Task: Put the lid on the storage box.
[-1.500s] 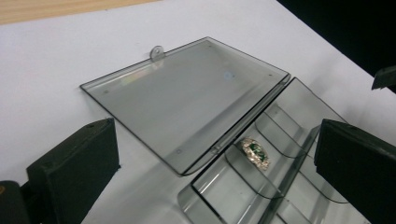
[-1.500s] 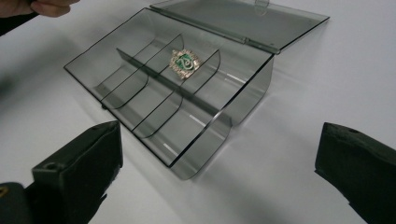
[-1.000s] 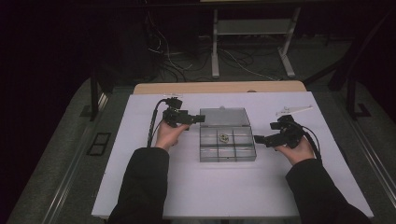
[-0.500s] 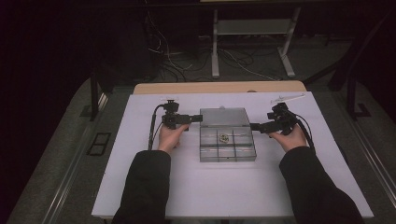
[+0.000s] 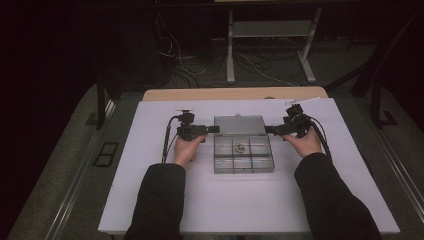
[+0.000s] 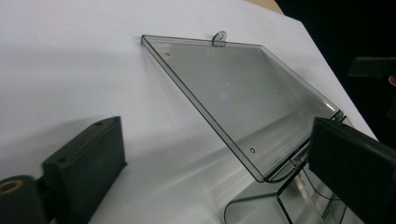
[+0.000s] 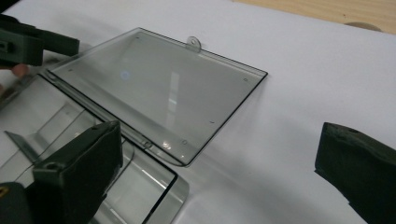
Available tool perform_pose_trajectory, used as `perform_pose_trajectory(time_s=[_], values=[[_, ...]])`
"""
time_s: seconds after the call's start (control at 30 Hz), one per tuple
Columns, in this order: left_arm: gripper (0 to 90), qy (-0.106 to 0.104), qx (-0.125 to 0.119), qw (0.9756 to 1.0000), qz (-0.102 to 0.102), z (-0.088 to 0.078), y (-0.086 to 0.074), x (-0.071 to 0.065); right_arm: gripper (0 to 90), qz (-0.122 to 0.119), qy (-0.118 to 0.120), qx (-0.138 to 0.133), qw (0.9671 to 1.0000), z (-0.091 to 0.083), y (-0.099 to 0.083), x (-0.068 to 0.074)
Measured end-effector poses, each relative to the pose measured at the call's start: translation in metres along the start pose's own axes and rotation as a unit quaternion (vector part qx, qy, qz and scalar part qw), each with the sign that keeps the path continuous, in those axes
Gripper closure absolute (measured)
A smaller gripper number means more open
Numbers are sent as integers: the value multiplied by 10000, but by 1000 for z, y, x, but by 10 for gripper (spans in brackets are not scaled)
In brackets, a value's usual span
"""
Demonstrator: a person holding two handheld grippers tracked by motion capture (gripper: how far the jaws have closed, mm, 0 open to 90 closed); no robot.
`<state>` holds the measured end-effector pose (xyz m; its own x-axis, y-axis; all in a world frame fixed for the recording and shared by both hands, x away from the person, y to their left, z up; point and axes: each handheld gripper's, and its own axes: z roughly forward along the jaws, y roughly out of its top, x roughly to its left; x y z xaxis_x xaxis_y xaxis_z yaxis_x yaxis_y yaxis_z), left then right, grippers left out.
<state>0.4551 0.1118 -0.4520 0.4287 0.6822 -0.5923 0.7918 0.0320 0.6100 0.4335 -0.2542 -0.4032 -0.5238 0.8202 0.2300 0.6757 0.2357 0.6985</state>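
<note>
Both hands have moved inward since the earlier frame: the right gripper (image 5: 271, 129), which was well apart from the box at 3 o'clock, is now just beside the box's right edge near the hinge, and the left gripper (image 5: 214, 129) has come down a bit to the left edge, approx. at the same hinge line. Left jaws have just been closing a little, but they stand wide, w/ the corner of the lid (image 6: 243, 107) between them, not pressed. Right jaws are wide too, w/ the lid's other corner (image 7: 163, 91) between them, no contact visible.

Clear plastic box (image 5: 243, 151) sits at the centre of the white table (image 5: 150, 200), its lid folded open and lying flat toward 12 o'clock. A small metal item (image 5: 240, 147) lies in one middle compartment; what it is, I cannot tell.
</note>
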Motion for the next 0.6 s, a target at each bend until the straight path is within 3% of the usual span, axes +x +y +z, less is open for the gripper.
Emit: perform_pose_trajectory(time_s=[0.1, 0.2, 0.33, 0.4, 0.6], values=[[80, -67, -48, 9999, -101, 4, -1, 0, 7, 124, 9, 51, 9999, 6, 2, -3], [144, -8, -44, 9999, -142, 7, -2, 0, 148, 162, 137, 5, 9998, 11, 1, -5], [240, -30, -54, 9997, -241, 8, -3, 1, 155, 328, 67, -70, 9994, 18, 0, -4], [279, -45, -25, 9997, -253, 7, -3, 2, 227, 362, 64, -39, 9993, 21, -1, -4], [370, -129, -5, 9995, -283, 8, -5, 2, 289, 453, 126, 6, 9989, 28, -4, -3]])
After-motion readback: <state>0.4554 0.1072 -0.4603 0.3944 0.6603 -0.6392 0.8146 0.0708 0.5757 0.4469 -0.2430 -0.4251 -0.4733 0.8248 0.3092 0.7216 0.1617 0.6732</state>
